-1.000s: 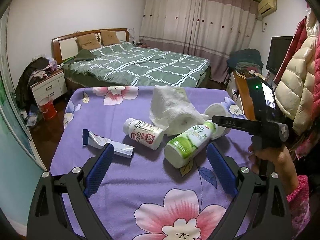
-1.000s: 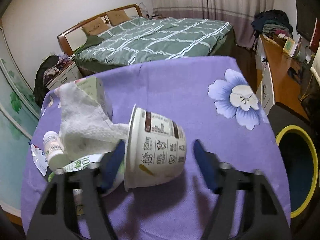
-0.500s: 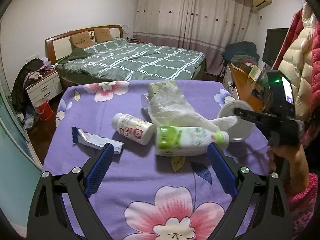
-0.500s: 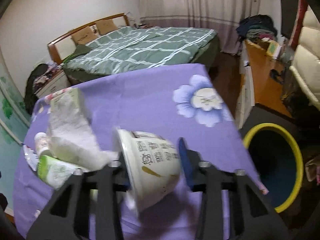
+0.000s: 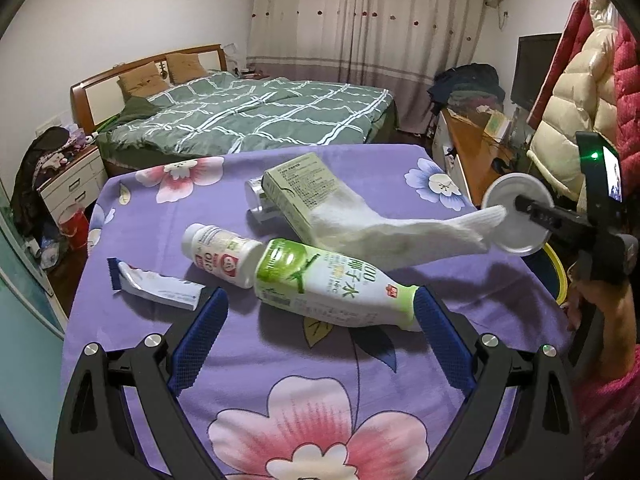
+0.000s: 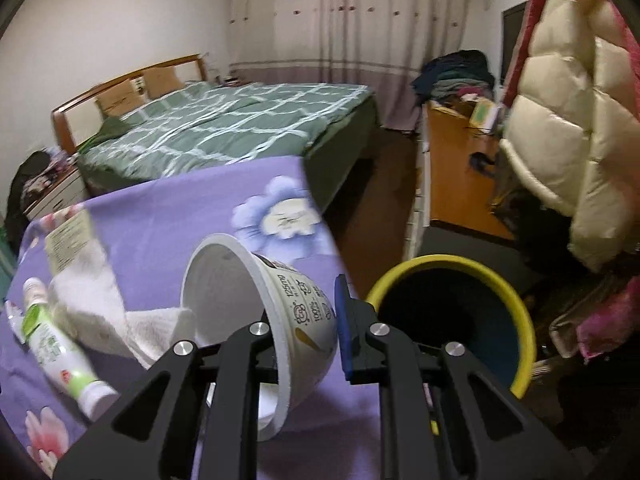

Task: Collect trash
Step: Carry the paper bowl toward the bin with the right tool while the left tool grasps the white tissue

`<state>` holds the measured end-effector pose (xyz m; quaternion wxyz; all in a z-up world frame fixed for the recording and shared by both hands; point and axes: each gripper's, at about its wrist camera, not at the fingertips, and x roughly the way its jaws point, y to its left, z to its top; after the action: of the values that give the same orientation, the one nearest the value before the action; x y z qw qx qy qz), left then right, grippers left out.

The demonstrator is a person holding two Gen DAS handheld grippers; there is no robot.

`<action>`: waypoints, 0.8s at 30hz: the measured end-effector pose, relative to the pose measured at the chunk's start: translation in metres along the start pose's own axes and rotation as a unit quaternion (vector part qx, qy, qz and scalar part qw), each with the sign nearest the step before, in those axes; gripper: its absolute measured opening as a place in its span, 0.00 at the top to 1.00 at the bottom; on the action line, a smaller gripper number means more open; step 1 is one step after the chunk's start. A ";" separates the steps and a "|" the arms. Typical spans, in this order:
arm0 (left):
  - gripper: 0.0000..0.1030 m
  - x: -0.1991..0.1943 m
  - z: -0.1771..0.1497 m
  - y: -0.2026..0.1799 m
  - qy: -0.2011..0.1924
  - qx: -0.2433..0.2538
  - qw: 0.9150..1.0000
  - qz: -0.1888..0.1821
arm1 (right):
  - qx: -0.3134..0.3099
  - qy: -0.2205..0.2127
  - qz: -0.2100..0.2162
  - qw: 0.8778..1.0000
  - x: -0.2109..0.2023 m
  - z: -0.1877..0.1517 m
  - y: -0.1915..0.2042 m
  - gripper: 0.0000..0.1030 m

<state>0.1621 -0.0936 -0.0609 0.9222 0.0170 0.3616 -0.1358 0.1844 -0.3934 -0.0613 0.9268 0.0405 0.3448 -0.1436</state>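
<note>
The purple table [image 5: 248,360] sits near me, the yellow-rimmed bin [image 6: 516,304] on the floor to its right. My right gripper [image 6: 308,332] has just closed and pinches the paper cup's [image 6: 296,308] wall. A towel [image 5: 384,232] is dragging along with it. It could sweep the green bottle [image 5: 332,284] off. My left gripper [image 5: 320,340] is spread wide, empty.

white paper cup [image 6: 280,312] w/ print, tilted, lifted mid-frame, a white tissue [image 6: 120,320] trailing from it; green-white bottle [image 5: 332,286] lies on its side, centre frame.
</note>
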 end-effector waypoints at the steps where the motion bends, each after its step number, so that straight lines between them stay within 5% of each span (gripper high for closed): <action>1: 0.10 0.003 0.000 -0.001 0.003 0.001 1.000 -0.001 | -0.001 -0.001 0.001 1.000 -0.001 0.001 -0.004 0.85; 4: 0.10 0.010 0.001 -0.006 0.012 0.005 1.000 -0.005 | -0.024 -0.024 0.038 0.999 -0.012 0.001 0.000 0.85; 7: 0.10 0.012 0.003 -0.015 0.011 0.012 1.000 -0.014 | -0.030 -0.082 -0.049 0.995 -0.032 0.005 -0.002 0.85; 10: 0.10 0.012 0.007 -0.022 0.005 0.029 0.999 -0.015 | -0.007 -0.086 0.009 0.996 -0.051 0.016 -0.018 0.85; 12: 0.10 0.013 0.009 -0.027 0.003 0.035 0.999 -0.018 | -0.008 -0.121 -0.008 0.993 -0.071 0.022 -0.025 0.85; 14: 0.10 0.014 0.011 -0.032 0.001 0.038 0.999 -0.027 | -0.020 -0.112 0.020 0.993 -0.077 0.027 -0.025 0.85; 16: 0.10 0.014 0.012 -0.037 -0.003 0.044 0.998 -0.037 | -0.038 -0.122 -0.012 0.992 -0.079 0.027 -0.021 0.85; 18: 0.10 0.012 0.013 -0.048 -0.014 0.064 0.996 -0.058 | -0.034 -0.090 0.045 0.994 -0.069 0.029 -0.023 0.85; 24: 0.10 0.027 0.012 -0.094 -0.034 0.183 0.974 -0.132 | -0.024 -0.069 0.052 0.996 -0.058 0.031 -0.028 0.85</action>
<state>0.1646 -0.1920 -0.0637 0.8890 0.1334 0.2984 -0.3206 0.1536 -0.4121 0.0003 0.9551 0.0263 0.2810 -0.0899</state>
